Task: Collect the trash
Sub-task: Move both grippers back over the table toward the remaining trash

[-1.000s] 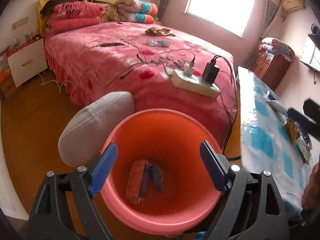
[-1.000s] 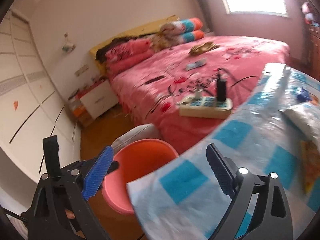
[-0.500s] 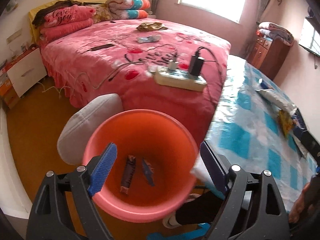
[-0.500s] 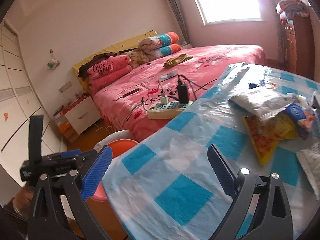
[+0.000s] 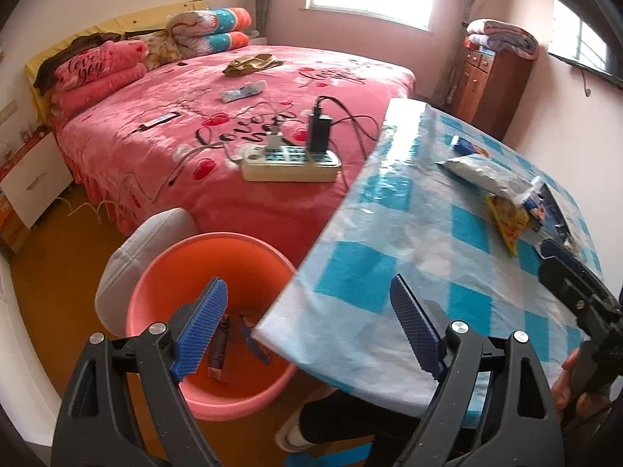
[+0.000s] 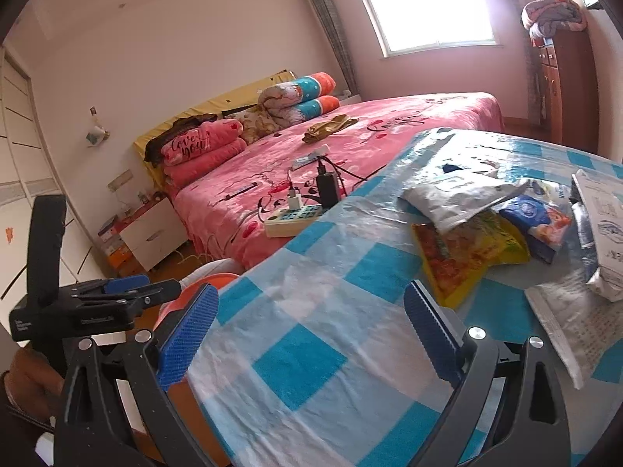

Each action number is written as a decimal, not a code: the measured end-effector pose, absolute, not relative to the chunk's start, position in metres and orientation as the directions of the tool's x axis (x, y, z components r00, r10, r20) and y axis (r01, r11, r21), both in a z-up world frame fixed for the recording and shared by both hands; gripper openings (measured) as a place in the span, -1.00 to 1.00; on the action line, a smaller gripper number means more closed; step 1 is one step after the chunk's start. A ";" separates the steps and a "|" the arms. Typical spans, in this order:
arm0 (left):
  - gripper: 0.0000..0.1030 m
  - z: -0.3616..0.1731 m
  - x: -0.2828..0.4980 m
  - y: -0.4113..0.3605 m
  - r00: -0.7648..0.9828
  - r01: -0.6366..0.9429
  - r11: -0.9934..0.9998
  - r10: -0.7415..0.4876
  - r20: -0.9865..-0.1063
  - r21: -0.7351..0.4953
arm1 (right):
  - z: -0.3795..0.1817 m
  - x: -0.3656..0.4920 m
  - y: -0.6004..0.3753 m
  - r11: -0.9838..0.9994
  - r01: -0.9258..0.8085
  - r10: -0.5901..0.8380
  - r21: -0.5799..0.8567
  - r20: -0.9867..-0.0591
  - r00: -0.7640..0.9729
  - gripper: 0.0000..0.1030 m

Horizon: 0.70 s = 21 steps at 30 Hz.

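Trash pile: a silver-white snack bag (image 6: 455,198) lies on top of a yellow wrapper (image 6: 463,257), with a blue wrapper (image 6: 535,220) touching both and a white printed packet (image 6: 601,229) plus a flat silver pouch (image 6: 572,323) at the right edge, all clustered on the far right part of the table (image 6: 311,358), which has a blue-and-white checked plastic cover. Same pile in the left wrist view: snack bag (image 5: 486,175) over yellow wrapper (image 5: 508,222). Orange bucket (image 5: 210,257) sits on the floor just off the table's near-left corner, partly under its edge, holding two wrappers: a dark brown one (image 5: 219,344) and a blue one (image 5: 255,336). Left gripper (image 5: 307,327) has its jaws wide apart, nothing between them, hovering over the bucket rim and table corner. Right gripper (image 6: 311,334) also spread wide, empty, above the table surface, well short of the pile. A grey cushion (image 5: 144,241) touches the bucket on its far-left side. Behind that is the pink bed (image 5: 233,89), with a power strip (image 5: 290,163) near its edge and a charger plugged in. White nightstand (image 5: 31,179) at the left of the bed.
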<state>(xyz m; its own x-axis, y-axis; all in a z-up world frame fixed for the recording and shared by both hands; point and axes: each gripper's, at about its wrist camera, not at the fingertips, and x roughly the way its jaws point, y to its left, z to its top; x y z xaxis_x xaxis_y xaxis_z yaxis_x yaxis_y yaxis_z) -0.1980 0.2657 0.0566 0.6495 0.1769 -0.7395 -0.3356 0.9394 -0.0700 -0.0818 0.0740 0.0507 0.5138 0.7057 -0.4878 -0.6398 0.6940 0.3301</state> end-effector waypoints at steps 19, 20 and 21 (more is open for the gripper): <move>0.67 0.050 -0.143 0.203 0.558 -0.276 0.942 -0.006 -0.830 -0.193 | 0.057 -0.061 0.000 0.776 -0.528 0.630 0.344 -0.459 0.627 0.84; 0.67 0.051 -0.139 0.199 0.558 -0.271 0.943 -0.010 -0.830 -0.193 | 0.058 -0.060 -0.004 0.781 -0.520 0.624 0.345 -0.456 0.634 0.84; 0.67 0.054 -0.134 0.196 0.559 -0.265 0.945 -0.011 -0.829 -0.191 | 0.058 -0.059 -0.009 0.786 -0.512 0.619 0.348 -0.452 0.643 0.84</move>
<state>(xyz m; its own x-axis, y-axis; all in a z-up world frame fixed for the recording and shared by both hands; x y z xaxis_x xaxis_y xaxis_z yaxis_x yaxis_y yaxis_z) -0.1343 0.1956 0.0541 0.5586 -0.0108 -0.8294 -0.2649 0.9452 -0.1908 -0.0586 -0.0090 0.0578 0.6425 0.6187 -0.4520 -0.5120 0.7856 0.3475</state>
